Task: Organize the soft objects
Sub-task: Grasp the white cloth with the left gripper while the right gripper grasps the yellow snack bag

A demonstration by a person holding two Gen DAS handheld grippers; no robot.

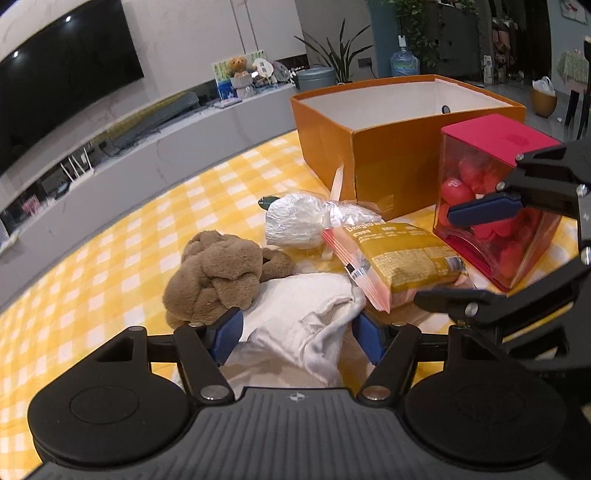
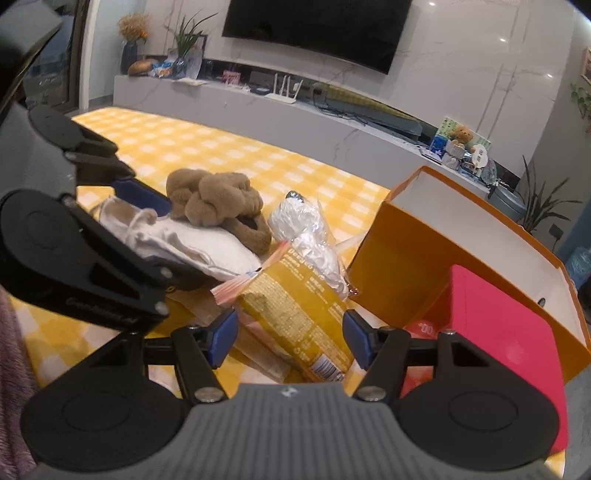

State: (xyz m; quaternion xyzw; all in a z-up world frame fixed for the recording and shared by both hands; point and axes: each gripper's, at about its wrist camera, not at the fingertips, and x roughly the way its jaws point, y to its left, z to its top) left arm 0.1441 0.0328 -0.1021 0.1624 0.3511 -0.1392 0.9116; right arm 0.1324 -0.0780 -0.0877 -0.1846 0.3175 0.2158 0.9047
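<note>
While both tools gape, white cloth [image 1: 295, 317] lies between.

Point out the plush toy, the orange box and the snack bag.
plush toy [image 1: 218, 269], left wrist view, middle of its brown body
orange box [image 1: 325, 144], left wrist view, outer side wall
snack bag [image 2: 295, 306], right wrist view, printed yellow front

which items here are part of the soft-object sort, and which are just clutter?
Part of the job:
- white cloth bundle
- brown plush toy
- clear plastic bag
- yellow packet
- orange box, open, probably the bin
- left gripper, right gripper

Lying about:
- red-lidded clear container of red balls
- TV
- small teddy on the ledge
</note>
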